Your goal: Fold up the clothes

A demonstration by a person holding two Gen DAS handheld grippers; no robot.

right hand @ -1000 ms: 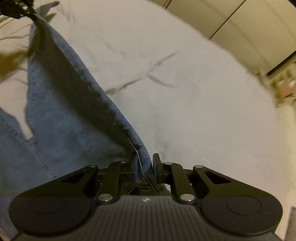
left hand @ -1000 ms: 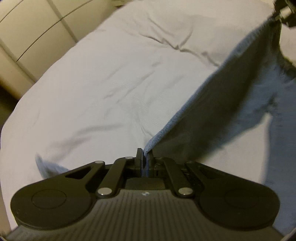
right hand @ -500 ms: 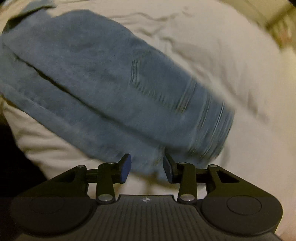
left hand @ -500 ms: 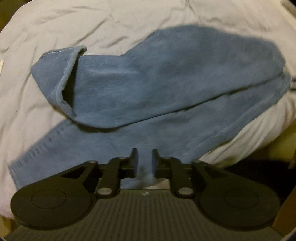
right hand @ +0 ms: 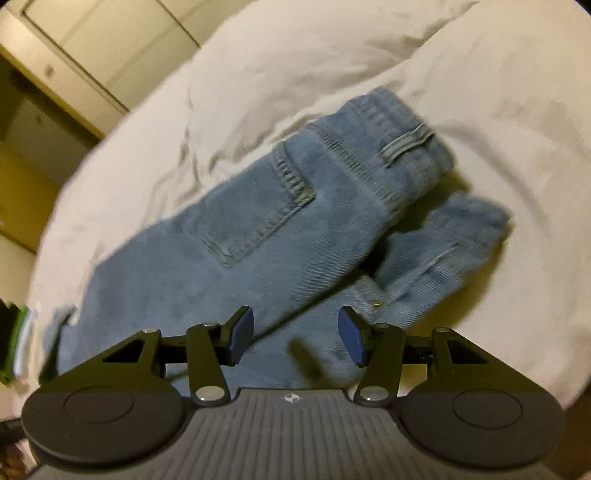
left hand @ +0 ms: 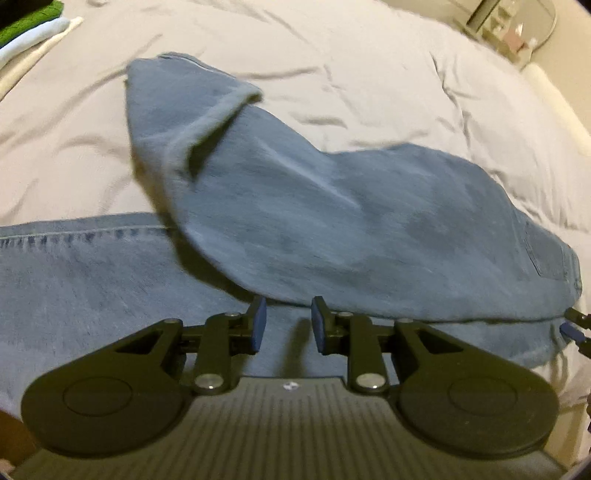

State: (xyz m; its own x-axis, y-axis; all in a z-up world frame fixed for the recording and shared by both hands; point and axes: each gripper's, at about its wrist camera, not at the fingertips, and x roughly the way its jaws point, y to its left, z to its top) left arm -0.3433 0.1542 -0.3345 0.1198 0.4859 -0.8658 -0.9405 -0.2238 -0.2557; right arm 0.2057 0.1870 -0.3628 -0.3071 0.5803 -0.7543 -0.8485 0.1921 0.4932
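**Jeans laid over, both claws letting go**

Both claws hang over the bed with nothing pinched. In its own view the left gripper (left hand: 286, 323) has its jaws narrowly apart and opening; denim lies under the gap, but the blue pads do not press on it. The right gripper (right hand: 295, 334) stands wider, its jaws also opening, again with cloth below the gap and none caught in it.

The jeans (left hand: 332, 221) lie on the pale duvet (left hand: 388, 74), doubled lengthwise so that one leg lies over the other. From the left claw the upper leg runs far and to the left, its hem (left hand: 218, 110) curled back on itself, while the lower leg stretches off to the near left. The folded edge sits just beyond the left fingertips. From the right claw the waistband (right hand: 402, 140) with its belt loop and the back pocket (right hand: 266, 206) lie far of the pads, with a bunched part of the waist to the right.

Denim like this looks heavy and fairly stiff for cloth: it should hold a crease and drape slowly, not slip. I judge the best holds to be the thick sewn parts, the waistband and the hems, which give a narrow jaw something firm. The curled hem probably wants flattening before a cross fold.

A stack of folded clothes (left hand: 33, 26) sits at the far left.
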